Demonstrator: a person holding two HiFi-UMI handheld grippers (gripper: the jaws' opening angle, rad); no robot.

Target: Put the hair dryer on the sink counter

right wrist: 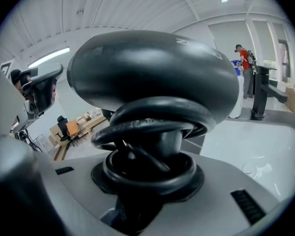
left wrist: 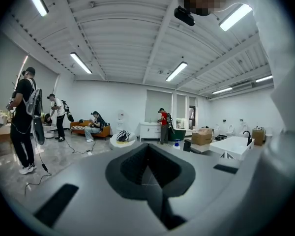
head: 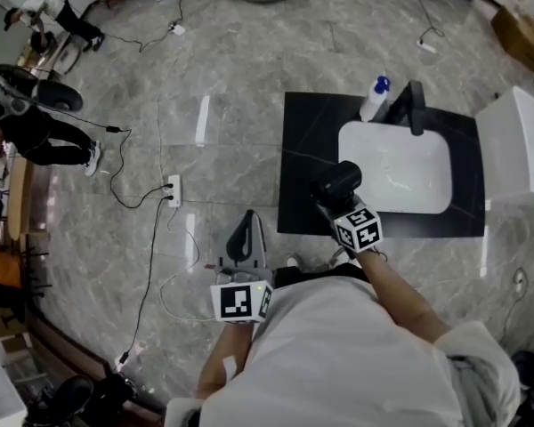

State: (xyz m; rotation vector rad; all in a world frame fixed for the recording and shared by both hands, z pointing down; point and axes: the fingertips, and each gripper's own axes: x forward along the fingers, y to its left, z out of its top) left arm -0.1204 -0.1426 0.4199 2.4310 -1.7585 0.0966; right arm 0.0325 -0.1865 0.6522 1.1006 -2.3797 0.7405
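Black sink counter (head: 304,163) beneath hair dryer (head: 337,183) in right claw (head: 342,208).

Black sink counter (head: 303,149) stands on grey marble floor (head: 249,78); it bears white basin (head: 396,167), with black faucet (head: 414,105) and blue-capped bottle (head: 374,99) at its far edge.

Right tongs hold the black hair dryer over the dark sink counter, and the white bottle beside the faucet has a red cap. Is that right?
Not quite: the white bottle has a blue cap, not a red one, as the head view shows. The rest stands: the right tongs hold the black hair dryer over the dark sink counter, and the bottle stands beside the faucet.
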